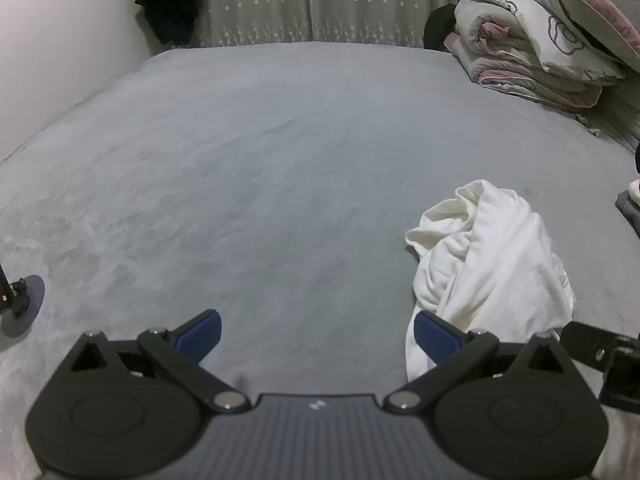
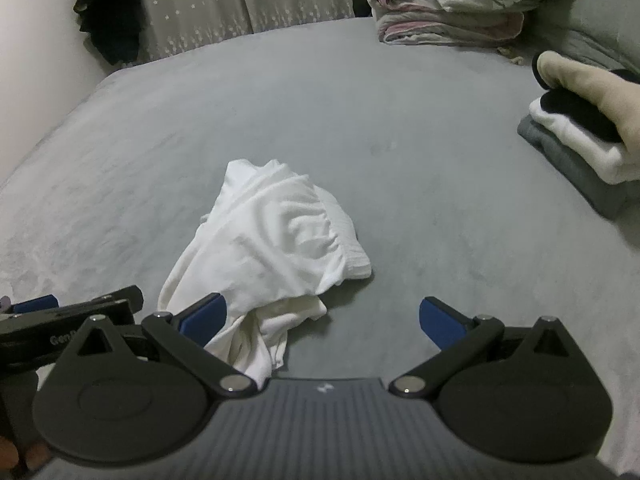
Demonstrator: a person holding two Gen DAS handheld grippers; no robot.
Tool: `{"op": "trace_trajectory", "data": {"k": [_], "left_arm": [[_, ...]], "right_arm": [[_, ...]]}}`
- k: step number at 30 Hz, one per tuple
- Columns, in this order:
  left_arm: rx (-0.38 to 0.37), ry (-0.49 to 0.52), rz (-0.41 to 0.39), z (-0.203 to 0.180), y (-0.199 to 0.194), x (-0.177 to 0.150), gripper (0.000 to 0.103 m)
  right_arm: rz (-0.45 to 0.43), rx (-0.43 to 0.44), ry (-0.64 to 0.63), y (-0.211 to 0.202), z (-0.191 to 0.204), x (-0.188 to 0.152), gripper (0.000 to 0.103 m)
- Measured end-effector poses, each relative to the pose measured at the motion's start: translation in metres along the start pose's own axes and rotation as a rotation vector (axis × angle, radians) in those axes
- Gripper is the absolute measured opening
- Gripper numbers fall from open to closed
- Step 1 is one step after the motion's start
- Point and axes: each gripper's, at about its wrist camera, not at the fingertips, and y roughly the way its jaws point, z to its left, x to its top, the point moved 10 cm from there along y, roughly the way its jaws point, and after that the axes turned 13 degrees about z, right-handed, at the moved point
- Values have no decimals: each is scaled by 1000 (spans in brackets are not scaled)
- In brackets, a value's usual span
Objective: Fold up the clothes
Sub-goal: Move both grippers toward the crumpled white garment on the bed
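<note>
A wide grey bedspread [image 1: 280,152] is filling both views, running bare to its far edge under the star-dotted curtains [image 1: 312,0] and to the pale wall [image 1: 60,40] on the left. Most of the middle and left of the bed is lying open. The far right corner is taken up by a stack of folded quilts and pillows [image 1: 540,48].

The crumpled white garment [image 2: 272,236] is lying on the near part of the bed, bunched and unfolded. In the left wrist view the same garment [image 1: 488,264] is sitting to the right, its lower fold draping just behind the right blue fingertip [image 1: 436,336].

Only the right wrist view is showing the pile of folded clothes [image 2: 576,156] at the right edge, grey below and white above, with a cream sleeve [image 2: 588,84] reaching over a dark item on top. Only the left wrist view is showing a small dark round stand [image 1: 24,304] at the near left edge.

The left gripper [image 1: 318,332] is hovering with its jaws spread wide, holding nothing. The right gripper [image 2: 322,318] is likewise gaping wide and empty, its left blue fingertip [image 2: 204,316] lying over the garment's near edge; actual contact cannot be told.
</note>
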Motion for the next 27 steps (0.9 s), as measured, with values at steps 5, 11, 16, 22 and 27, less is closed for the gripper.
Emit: {"op": "trace_trajectory", "data": {"k": [5,11,16,22,27], "left_arm": [[-3,9,-20,0,-2,0,103],[19,23,10,1,-1,2,103],[5,32,18,-4,0,3,103],[1,38,26,-7,5,2,103],[-3,35,38,-8,9,1,103]], "right_arm": [[3,15,6,-2,1,0,103],[9,-8,6,2,2,-4,103],[14,-20,12,3,0,-4,103],[1,-30,10,3,1,-3,103],[13,-36,23,10,0,-1,103]]}}
